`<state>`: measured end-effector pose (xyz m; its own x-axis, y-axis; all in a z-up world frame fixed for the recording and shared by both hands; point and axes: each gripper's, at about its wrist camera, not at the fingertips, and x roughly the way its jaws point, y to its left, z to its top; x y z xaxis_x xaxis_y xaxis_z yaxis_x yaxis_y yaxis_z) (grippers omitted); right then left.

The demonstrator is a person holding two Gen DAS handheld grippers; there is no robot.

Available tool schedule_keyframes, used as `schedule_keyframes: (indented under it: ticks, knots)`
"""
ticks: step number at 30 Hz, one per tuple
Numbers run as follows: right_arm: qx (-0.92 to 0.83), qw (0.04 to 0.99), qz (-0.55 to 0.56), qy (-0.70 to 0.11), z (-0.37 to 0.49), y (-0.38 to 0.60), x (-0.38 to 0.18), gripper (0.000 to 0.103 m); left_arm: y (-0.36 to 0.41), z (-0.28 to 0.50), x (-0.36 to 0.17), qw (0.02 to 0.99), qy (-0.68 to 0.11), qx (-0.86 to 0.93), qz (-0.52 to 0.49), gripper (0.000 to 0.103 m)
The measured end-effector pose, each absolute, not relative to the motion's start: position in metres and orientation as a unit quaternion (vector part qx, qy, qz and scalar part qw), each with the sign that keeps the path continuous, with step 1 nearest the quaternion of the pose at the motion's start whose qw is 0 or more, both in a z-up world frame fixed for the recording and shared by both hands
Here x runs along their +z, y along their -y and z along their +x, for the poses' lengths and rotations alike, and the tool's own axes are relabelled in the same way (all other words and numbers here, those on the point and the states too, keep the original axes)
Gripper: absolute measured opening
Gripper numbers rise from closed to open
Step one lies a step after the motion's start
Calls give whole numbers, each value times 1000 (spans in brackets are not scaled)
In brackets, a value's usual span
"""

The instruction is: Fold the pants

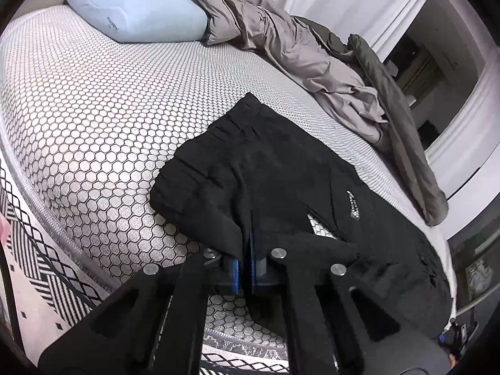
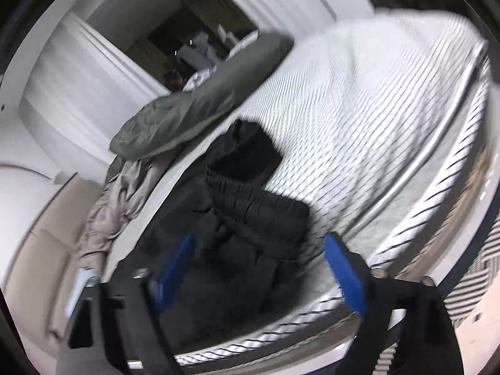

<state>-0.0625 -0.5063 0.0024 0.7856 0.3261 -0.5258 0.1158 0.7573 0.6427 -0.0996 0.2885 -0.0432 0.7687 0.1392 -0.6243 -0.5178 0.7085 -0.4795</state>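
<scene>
Black pants [image 1: 281,168] lie on a bed with a white hexagon-patterned mattress [image 1: 93,109], folded partly over themselves, with a small silver logo showing. My left gripper [image 1: 247,243] is shut on a fold of the pants near the mattress's front edge, its blue pads pinching the cloth. In the blurred right wrist view the pants [image 2: 250,206] lie bunched with the elastic waistband on top. My right gripper [image 2: 259,250] is open above them, blue pads wide apart, holding nothing.
A pale blue pillow [image 1: 134,12] lies at the head of the bed. A crumpled taupe duvet [image 1: 297,47] and a dark green blanket [image 1: 397,118] run along the far side, also in the right wrist view [image 2: 193,106]. A patterned rug [image 1: 40,268] covers the floor.
</scene>
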Motion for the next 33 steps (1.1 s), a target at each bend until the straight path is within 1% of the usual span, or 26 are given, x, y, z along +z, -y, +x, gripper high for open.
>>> schedule_keyframes:
  ticks: [1, 2, 3, 4, 5, 6, 7, 8, 10, 11, 13, 14, 15, 16, 17, 18, 19, 20, 21, 22, 24, 25, 27, 30, 33]
  knots:
    - [61, 877, 342, -333, -54, 503, -2, 84, -287, -98, -42, 881, -285, 190, -326, 2]
    - [59, 877, 336, -338, -47, 499, -3, 78, -286, -95, -42, 881, -285, 192, -324, 2]
    - [51, 882, 321, -342, -42, 493, -3, 65, -285, -94, -41, 882, -284, 194, -322, 2]
    - [39, 885, 308, -345, -38, 492, -2, 56, -284, -93, -41, 882, -285, 194, -322, 2]
    - [23, 893, 288, -345, -36, 489, 1, 38, -284, -93, -41, 882, -285, 194, -321, 2]
    - [16, 900, 274, -340, -37, 486, 7, 21, -284, -91, -41, 883, -285, 193, -320, 2]
    - [14, 904, 266, -333, -38, 483, 12, 17, -283, -91, -42, 884, -286, 192, -317, 2]
    - [9, 917, 248, -312, -48, 479, 25, 16, -283, -85, -43, 883, -289, 193, -316, 2]
    - [-2, 930, 231, -284, -62, 477, 39, 15, -284, -86, -46, 880, -293, 189, -323, 3]
    - [-23, 931, 225, -285, -68, 481, 40, 15, -284, -85, -49, 878, -300, 189, -323, 3]
    - [-78, 911, 232, -331, -61, 495, 24, 18, -285, -84, -57, 870, -317, 190, -327, 10]
    - [-85, 889, 247, -375, -52, 503, 4, 24, -284, -83, -59, 868, -321, 194, -326, 11]
    - [-84, 882, 261, -384, -50, 506, -1, 32, -283, -84, -59, 868, -321, 195, -324, 11]
    - [-84, 882, 265, -380, -52, 507, 0, 39, -281, -85, -56, 868, -320, 201, -322, 16]
    - [-93, 891, 256, -363, -58, 506, 11, 53, -280, -88, -52, 868, -317, 209, -319, 19]
    - [-104, 901, 247, -340, -66, 505, 22, 62, -278, -91, -47, 868, -315, 219, -315, 28]
    - [-106, 910, 243, -317, -73, 504, 33, 66, -279, -96, -43, 869, -310, 226, -313, 37]
    - [-101, 916, 242, -304, -79, 502, 44, 70, -278, -100, -37, 873, -300, 230, -309, 43]
    - [-93, 920, 239, -296, -83, 500, 54, 71, -279, -103, -30, 878, -291, 229, -304, 55]
    - [-80, 925, 234, -289, -84, 494, 63, 73, -278, -105, -23, 883, -285, 226, -296, 65]
    - [-54, 931, 213, -292, -81, 480, 79, 89, -279, -105, -11, 893, -283, 215, -278, 74]
    - [-38, 934, 201, -292, -80, 474, 87, 91, -280, -105, -5, 894, -285, 219, -268, 80]
    - [-11, 940, 176, -291, -67, 446, 99, 98, -285, -108, 10, 897, -279, 230, -255, 84]
    - [28, 943, 149, -296, -55, 419, 110, 99, -287, -103, 37, 915, -275, 203, -215, 102]
    - [55, 940, 142, -305, -32, 409, 112, 99, -285, -79, 54, 932, -272, 170, -167, 102]
